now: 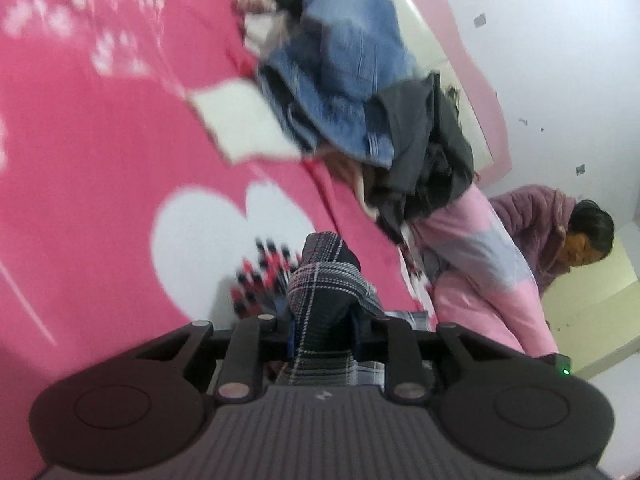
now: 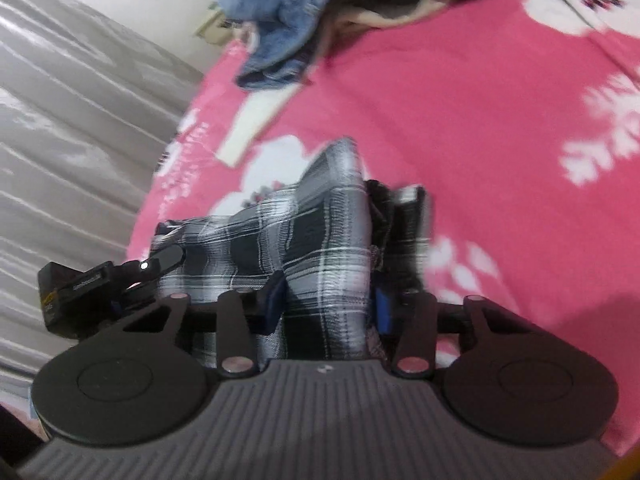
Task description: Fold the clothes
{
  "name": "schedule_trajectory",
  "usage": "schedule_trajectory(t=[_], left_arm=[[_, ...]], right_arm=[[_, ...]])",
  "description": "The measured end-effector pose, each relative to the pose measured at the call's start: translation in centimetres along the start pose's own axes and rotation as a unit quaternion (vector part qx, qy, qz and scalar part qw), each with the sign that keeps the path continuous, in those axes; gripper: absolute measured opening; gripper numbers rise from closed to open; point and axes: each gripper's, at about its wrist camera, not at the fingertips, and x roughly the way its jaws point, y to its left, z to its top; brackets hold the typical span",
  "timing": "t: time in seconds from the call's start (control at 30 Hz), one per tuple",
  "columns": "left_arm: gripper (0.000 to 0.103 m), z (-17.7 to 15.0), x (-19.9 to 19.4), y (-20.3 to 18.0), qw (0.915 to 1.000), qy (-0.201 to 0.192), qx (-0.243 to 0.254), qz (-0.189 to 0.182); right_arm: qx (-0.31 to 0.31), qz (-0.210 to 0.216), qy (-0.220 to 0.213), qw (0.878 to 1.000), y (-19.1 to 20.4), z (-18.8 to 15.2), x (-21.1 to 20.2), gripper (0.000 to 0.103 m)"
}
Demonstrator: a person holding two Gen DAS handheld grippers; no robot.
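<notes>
Plaid flannel in black, grey and white, the garment (image 1: 320, 304) lies bunched on a bright pink bed cover (image 1: 100, 160) printed with white hearts and blurred white lettering too smeared to read. Soft and woven, the cloth rises in a ridge whose long axis runs straight away from each camera, between the fingers. The left gripper (image 1: 324, 340) has its blue-padded fingers pinched on a narrow fold of this plaid, cloth standing up between them. The right gripper (image 2: 326, 304) likewise clamps a thicker hump of the same fabric, blue pads (image 2: 384, 312) pressing its sides. Beyond, a heap of clothes (image 1: 360, 92) holds rough blue denim and smooth dark grey fabric, beside a flat white rectangle (image 1: 244, 124). A person (image 1: 560, 232) in a fuzzy mauve top stands at the bed's edge. Shiny grey curtain (image 2: 72, 120) folds hang at the left of the right wrist view, where the small writing on the black device (image 2: 76, 288) is illegible.
</notes>
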Motion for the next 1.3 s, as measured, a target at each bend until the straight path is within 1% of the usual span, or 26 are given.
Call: schedule_trajectory(t=[0.07,0.13,0.17,0.2,0.23,0.3,0.37,0.47,0.5,0.57,0.63,0.67,0.7,0.73,0.77,0.83,0.87,0.9,0.93,0.97,1.0,1.03,1.07,1.1,1.17,1.3], left_arm=[[0.029,0.7,0.4,0.6,0.9999,0.011,0.009,0.009],[0.042,0.8,2.0,1.8,0.9984,0.044,0.000,0.036],[0.046,0.7,2.7,2.4,0.9969,0.058,-0.008,0.053],[0.046,0.6,2.7,2.6,0.9967,0.060,-0.012,0.053],[0.048,0.7,2.3,2.4,0.9971,0.054,-0.007,0.054],[0.061,0.9,1.2,1.8,0.9973,0.036,0.010,0.064],[0.064,1.2,0.0,1.2,0.9963,0.014,0.027,0.081],[0.065,1.7,-0.9,0.1,0.9954,0.009,0.048,0.082],[0.066,1.8,-0.8,-0.4,0.9949,0.010,0.060,0.080],[0.068,1.5,-0.2,-1.8,0.9918,0.022,0.093,0.085],[0.068,0.9,0.8,-2.8,0.9868,0.039,0.126,0.094],[0.068,0.5,1.3,-3.3,0.9835,0.041,0.143,0.103],[0.067,0.1,1.5,-3.7,0.9802,0.040,0.155,0.117],[0.067,-0.2,1.5,-4.1,0.9769,0.039,0.164,0.131],[0.067,-0.4,1.3,-4.3,0.9749,0.036,0.170,0.139],[0.069,-0.8,-0.1,-4.8,0.9735,0.022,0.180,0.140],[0.074,-0.9,-0.8,-5.1,0.9719,0.017,0.187,0.142],[0.082,-1.0,-1.5,-5.3,0.9698,0.011,0.194,0.148],[0.086,-1.1,-2.1,-5.6,0.9674,0.003,0.200,0.155],[0.093,-1.3,-2.8,-5.8,0.9655,-0.009,0.203,0.163],[0.097,-1.4,-3.3,-6.1,0.9647,-0.019,0.201,0.169],[0.097,-1.5,-3.8,-6.3,0.9644,-0.026,0.198,0.174],[0.099,-1.6,-4.2,-6.5,0.9653,-0.029,0.193,0.173],[0.102,-1.6,-4.7,-6.6,0.9672,-0.031,0.187,0.169],[0.103,-1.8,-5.7,-7.0,0.9695,-0.036,0.181,0.162],[0.103,-2.9,-7.4,-8.5,0.9634,-0.040,0.203,0.171]], right_arm=[[-0.012,0.005,-0.001,1.000,0.6,0.3,0.6,0.038],[-0.011,-0.018,0.005,1.000,0.3,0.3,1.4,0.040],[-0.003,-0.029,0.011,1.000,-0.2,0.2,1.6,0.040],[0.008,-0.032,0.014,0.999,-0.6,0.2,1.4,0.040],[0.015,-0.031,0.012,0.999,-0.7,0.3,0.8,0.040],[-0.013,-0.053,-0.011,0.998,0.4,0.5,-1.1,0.040],[-0.049,-0.073,-0.044,0.995,1.8,1.2,-2.9,0.040],[-0.099,-0.078,-0.081,0.989,3.8,2.7,-3.9,0.040],[-0.121,-0.074,-0.080,0.987,4.6,3.1,-3.2,0.040],[-0.162,-0.054,-0.059,0.984,5.4,3.2,-1.2,0.040],[-0.221,-0.091,-0.017,0.971,5.6,2.6,2.3,0.039],[-0.230,-0.123,0.001,0.965,4.9,2.5,4.0,0.038],[-0.236,-0.156,0.019,0.959,4.0,2.4,5.6,0.036],[-0.208,-0.171,0.014,0.963,3.0,2.9,5.8,0.019],[-0.196,-0.182,-0.002,0.964,3.1,3.4,5.0,0.010],[-0.177,-0.203,-0.034,0.962,3.5,4.3,3.1,0.014],[-0.199,-0.205,-0.041,0.957,4.2,4.1,2.2,0.014],[-0.224,-0.207,-0.048,0.951,5.0,3.9,1.2,0.014],[-0.249,-0.208,-0.054,0.944,5.8,3.6,0.3,0.016],[-0.272,-0.206,-0.059,0.938,6.5,3.1,-0.5,0.021],[-0.294,-0.203,-0.066,0.932,7.1,2.4,-1.1,0.024],[-0.316,-0.201,-0.073,0.924,7.8,1.7,-1.8,0.029],[-0.330,-0.199,-0.077,0.920,8.3,1.0,-2.1,0.031],[-0.339,-0.193,-0.080,0.917,8.7,0.3,-2.6,0.031],[-0.345,-0.186,-0.095,0.915,9.7,-0.6,-3.3,0.031],[-0.339,-0.174,-0.128,0.916,11.3,-1.5,-5.0,0.031]])
